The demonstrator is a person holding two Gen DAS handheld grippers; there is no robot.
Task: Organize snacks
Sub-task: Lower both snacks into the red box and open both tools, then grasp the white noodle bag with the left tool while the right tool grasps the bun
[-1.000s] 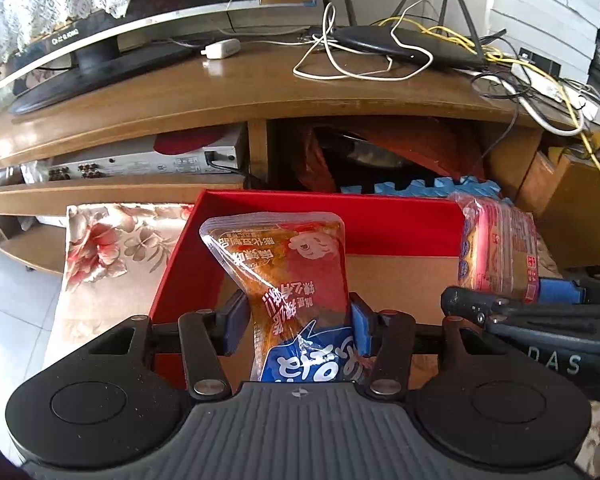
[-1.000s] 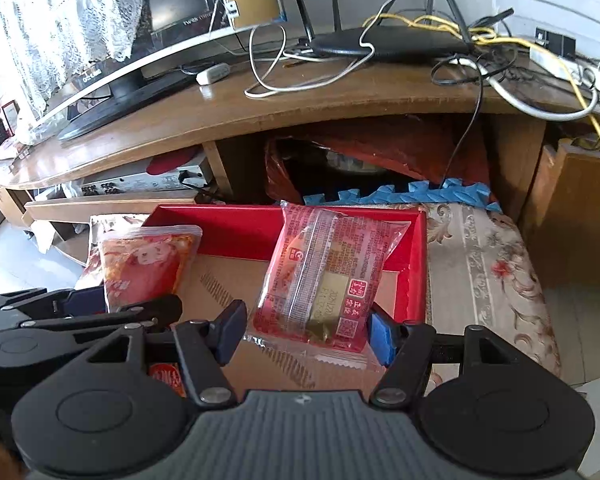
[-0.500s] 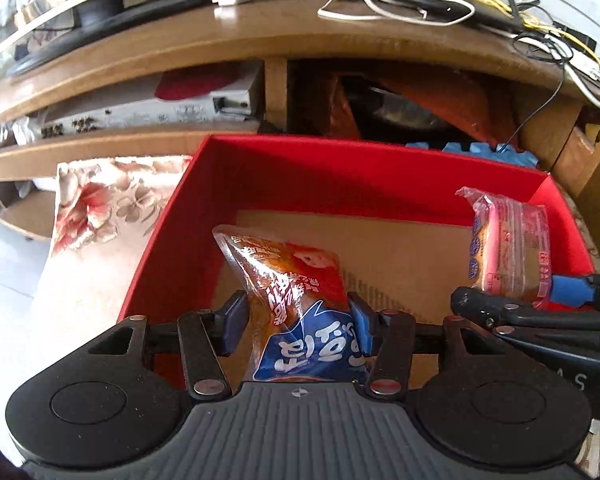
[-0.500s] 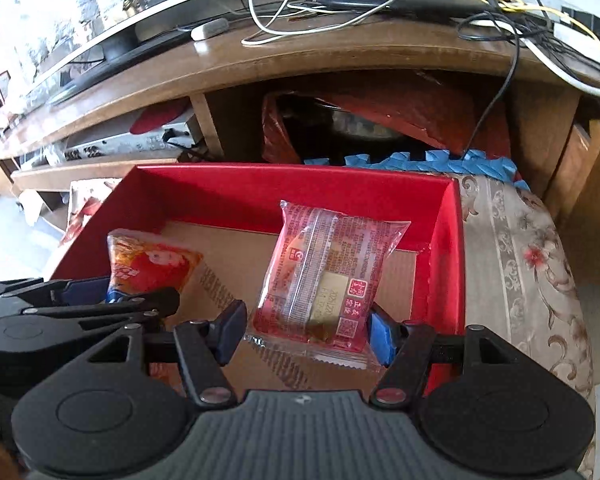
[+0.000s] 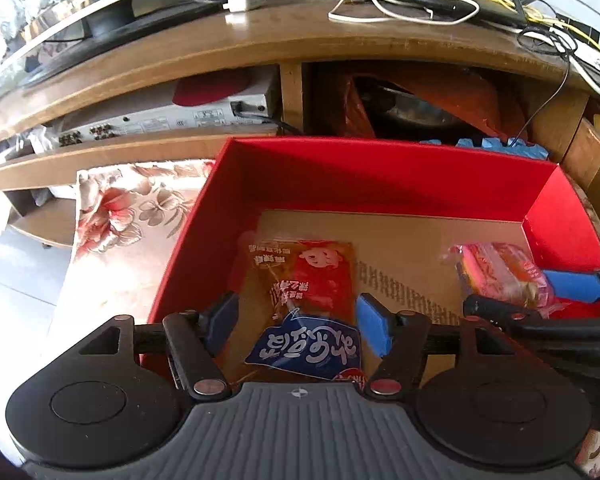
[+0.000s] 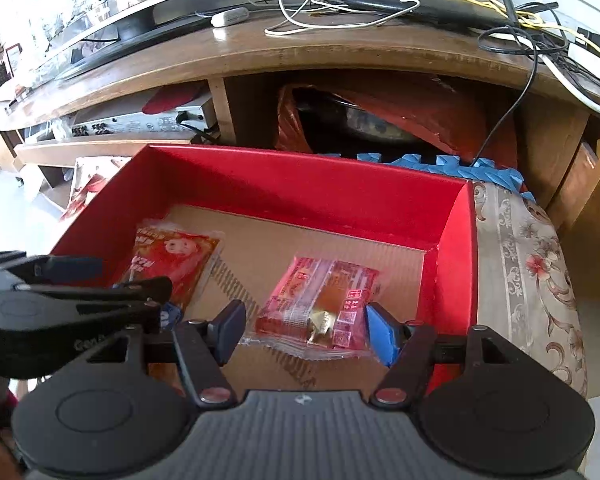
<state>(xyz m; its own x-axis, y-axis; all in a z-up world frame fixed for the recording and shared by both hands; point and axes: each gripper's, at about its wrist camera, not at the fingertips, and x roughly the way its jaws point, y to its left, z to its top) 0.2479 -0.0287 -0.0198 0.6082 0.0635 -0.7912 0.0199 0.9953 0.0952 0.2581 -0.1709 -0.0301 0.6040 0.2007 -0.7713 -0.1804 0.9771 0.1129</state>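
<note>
In the left wrist view the orange and blue snack packet (image 5: 306, 304) lies flat on the cardboard floor of the red box (image 5: 380, 172), in the lower centre of the frame, its long axis running up the picture from the left gripper (image 5: 298, 326). The jaws have just been opening: the packet still lies between them, but there is a gap on the left side and the blue pad on the right stands at its edge without squeezing it (so it looks released, not held).

In the right wrist view the red clear-wrapped snack (image 6: 320, 308) lies at lower centre, near the box's right wall, also flat, its long axis tilted up towards the left. The right gripper (image 6: 306, 336) straddles its near end with jaws parted, and they have just been opening a little. Each hand is nearest its own packet, so the likely next move is straight back and up.
</note>
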